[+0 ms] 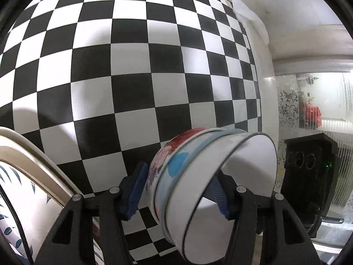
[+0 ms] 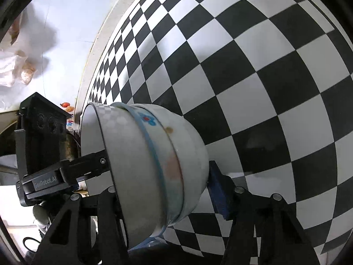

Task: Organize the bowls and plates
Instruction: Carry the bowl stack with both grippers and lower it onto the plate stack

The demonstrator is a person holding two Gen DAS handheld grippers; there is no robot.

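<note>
A stack of three nested bowls [image 1: 211,176] is held on its side above a black-and-white checkered tabletop [image 1: 132,77], gripped from both sides at once. In the left wrist view, the left gripper [image 1: 178,195] is pinching the stack: one blue pad [image 1: 138,190] presses the outer floral bowl's base, the other sits inside the white inner bowl with the thin dark rim. In the right wrist view, the right gripper [image 2: 163,190] has its blue pad [image 2: 217,190] against the stack's base; its other finger is hidden behind the bowls, so it seems clamped on the stack, though this is unclear. The left gripper's black body [image 2: 42,145] shows beyond the bowls' open mouth. A leaf-patterned plate [image 1: 13,194] lies near the tabletop's left edge.
</note>
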